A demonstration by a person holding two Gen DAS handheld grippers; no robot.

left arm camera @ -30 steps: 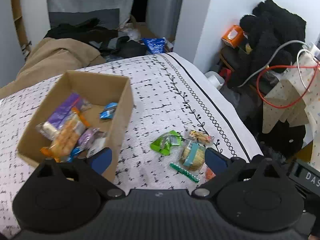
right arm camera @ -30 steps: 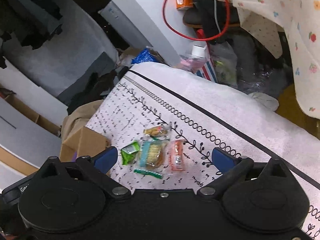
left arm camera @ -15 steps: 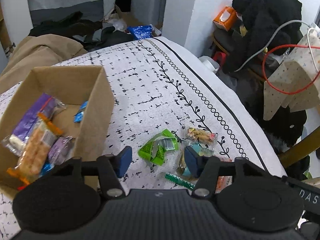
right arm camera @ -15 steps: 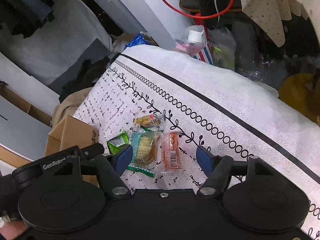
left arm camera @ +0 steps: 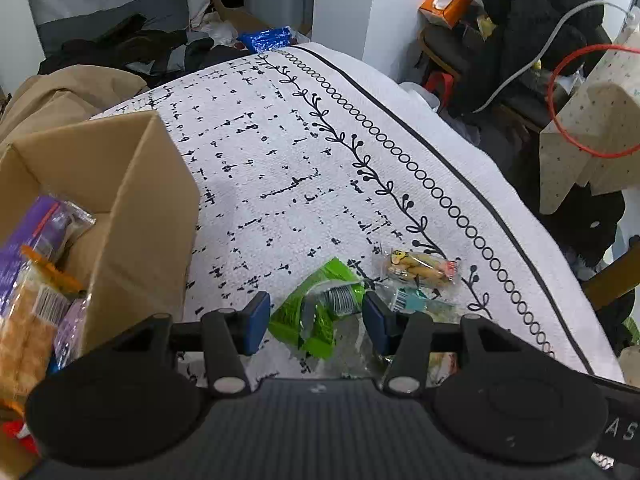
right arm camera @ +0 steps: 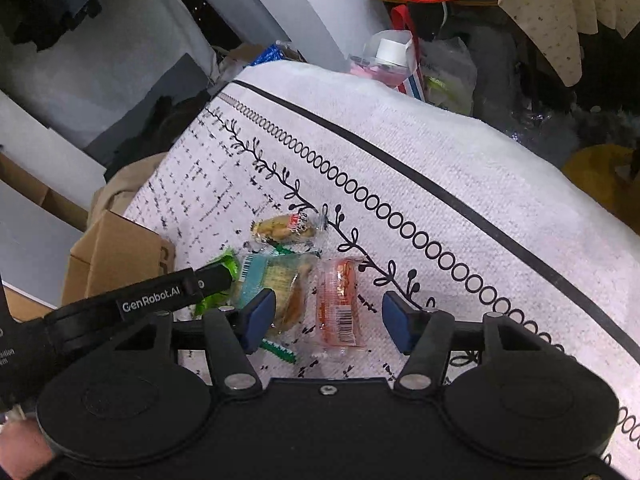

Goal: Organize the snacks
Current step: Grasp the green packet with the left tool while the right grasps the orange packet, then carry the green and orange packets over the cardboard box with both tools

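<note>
Left wrist view: both claws set over loose snacks, neither gripping yet.

The left claw (left arm camera: 312, 316) is part open, its pads straddling the green pack (left arm camera: 316, 312) without pinching it; the right claw (right arm camera: 326, 316) is part open and empty, with the orange pack (right arm camera: 337, 304) between its pads. All loose snacks lie clustered on the patterned bed cover (left arm camera: 280, 168), the box (left arm camera: 132, 216) at about 9 o'clock from them. Risks, as I judge them: the clear biscuit pack (right arm camera: 276, 284) touches the green one, so the left claw's right pad could snag it too; the crinkly green film may slip from a shallow pinch; the two claws work just beside each other and could collide; the yellow pack (left arm camera: 418, 268) at 1 o'clock could get nudged.
</note>
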